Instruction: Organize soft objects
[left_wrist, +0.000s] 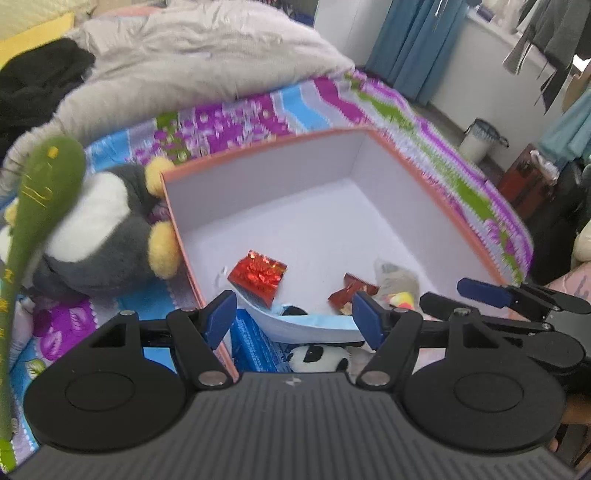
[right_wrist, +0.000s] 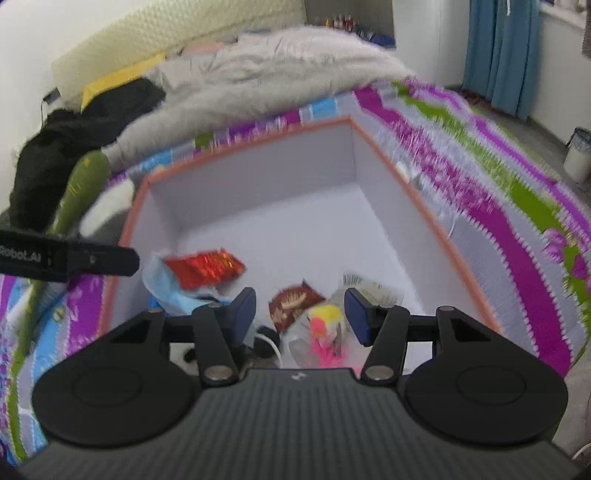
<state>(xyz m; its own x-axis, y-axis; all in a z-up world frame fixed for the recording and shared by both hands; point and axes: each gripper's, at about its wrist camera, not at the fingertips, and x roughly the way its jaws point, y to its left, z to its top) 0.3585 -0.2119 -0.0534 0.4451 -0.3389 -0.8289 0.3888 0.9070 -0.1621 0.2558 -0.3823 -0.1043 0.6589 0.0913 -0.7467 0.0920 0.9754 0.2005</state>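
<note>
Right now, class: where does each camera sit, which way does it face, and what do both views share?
Left wrist: on the left claw, facing down into the orange-rimmed white cardboard box; the right claw shows at right.
Right wrist: on the right claw, facing down into the same box; the left claw's black finger shows at left.
Shared: the box, shiny red foil packet, green plush stick.

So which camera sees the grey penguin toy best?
The left wrist view: the penguin toy shows its white belly and yellow feet beside the box. The right wrist view catches only a blurry white and grey bit.
</note>
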